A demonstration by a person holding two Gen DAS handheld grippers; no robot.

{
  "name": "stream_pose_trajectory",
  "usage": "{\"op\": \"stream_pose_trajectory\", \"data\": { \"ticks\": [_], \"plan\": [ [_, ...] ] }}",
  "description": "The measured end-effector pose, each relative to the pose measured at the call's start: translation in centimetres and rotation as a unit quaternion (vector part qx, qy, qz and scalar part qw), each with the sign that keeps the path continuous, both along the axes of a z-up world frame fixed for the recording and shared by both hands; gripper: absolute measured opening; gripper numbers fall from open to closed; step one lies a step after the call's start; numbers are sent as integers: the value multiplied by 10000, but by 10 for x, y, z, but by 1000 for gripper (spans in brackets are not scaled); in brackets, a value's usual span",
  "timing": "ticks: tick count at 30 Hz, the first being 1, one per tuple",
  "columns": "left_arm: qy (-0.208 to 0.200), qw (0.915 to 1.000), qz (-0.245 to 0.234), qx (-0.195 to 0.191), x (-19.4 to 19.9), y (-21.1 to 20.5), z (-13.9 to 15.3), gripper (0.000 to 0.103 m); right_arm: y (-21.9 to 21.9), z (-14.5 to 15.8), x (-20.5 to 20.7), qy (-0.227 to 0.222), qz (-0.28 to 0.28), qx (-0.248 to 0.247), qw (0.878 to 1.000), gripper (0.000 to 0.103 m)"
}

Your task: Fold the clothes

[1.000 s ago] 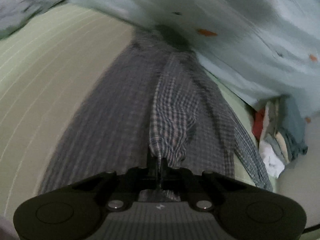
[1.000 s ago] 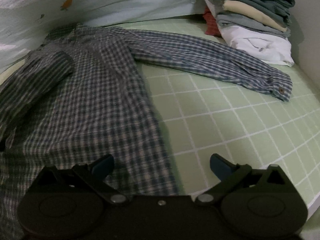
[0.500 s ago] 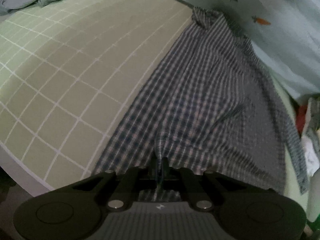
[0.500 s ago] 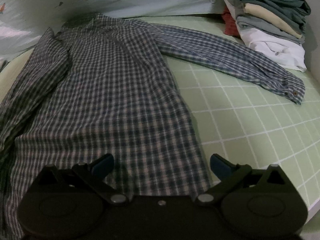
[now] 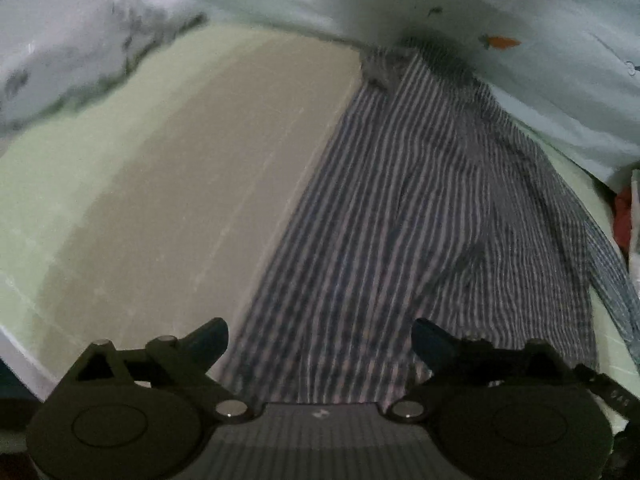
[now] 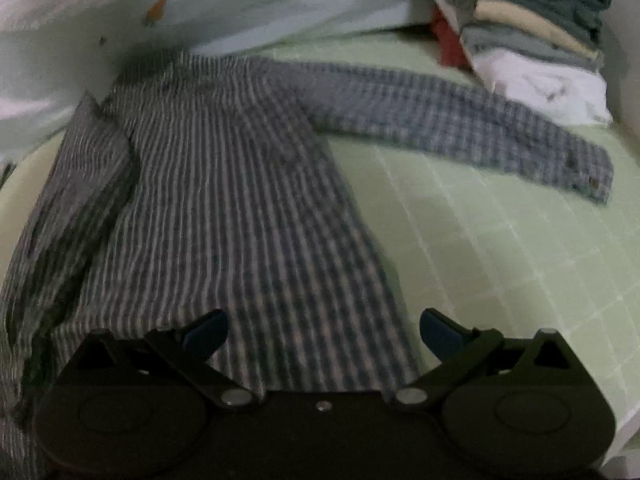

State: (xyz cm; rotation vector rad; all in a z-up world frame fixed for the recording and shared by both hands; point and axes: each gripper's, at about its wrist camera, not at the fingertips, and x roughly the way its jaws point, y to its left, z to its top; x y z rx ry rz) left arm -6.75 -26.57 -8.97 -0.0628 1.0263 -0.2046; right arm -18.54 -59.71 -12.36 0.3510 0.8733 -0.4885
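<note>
Plaid shirt [image 6: 224, 208] is being left spread flat on the green gridded mat [image 6: 500, 264], one sleeve [image 6: 460, 128] stretched toward the folded pile [image 6: 532, 48]. Left gripper [image 5: 320, 340] is being opened above its hem, nothing pinched; right gripper [image 6: 324, 330] is being held spread.

bare mat [image 6: 500, 248] right of shirt [image 6: 224, 200], clothes stack [image 6: 532, 40] beyond

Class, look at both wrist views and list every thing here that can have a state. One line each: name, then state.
Plaid shirt: spread flat on the bed, not yet folded.
Right sleeve: stretched out sideways toward the pile.
Pile of clothes: folded and stacked at the far corner.
Left claw: opening, nothing pinched, shirt hem below.
Right claw: open, holding nothing.
</note>
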Motion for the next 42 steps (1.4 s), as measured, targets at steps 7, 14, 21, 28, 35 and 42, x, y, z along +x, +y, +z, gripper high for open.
{"op": "stream_pose_trajectory", "data": {
  "ticks": [7,14,21,28,35,42],
  "plan": [
    [-275,9988,-315,238,18,-24,17,98,-31,7,15,-108,-249,-318,9991,103],
    [-389,9961,-550,562,43,-52,30,98,-110,11,19,-205,-1401,-839,9864,103],
    [-566,9947,-548,665,64,-64,51,98,-194,-6,0,-131,-2644,-774,9612,103],
    [-461,9950,-365,803,75,-81,48,99,-223,-32,-13,-35,-2964,-677,9526,103],
    [-180,9966,-560,576,66,-101,37,99,-214,-36,-18,-239,-2861,-974,9529,103],
    [-42,9976,-545,435,75,-89,21,99,-213,-15,-5,-182,-2324,-832,9689,21]
  ]
}}
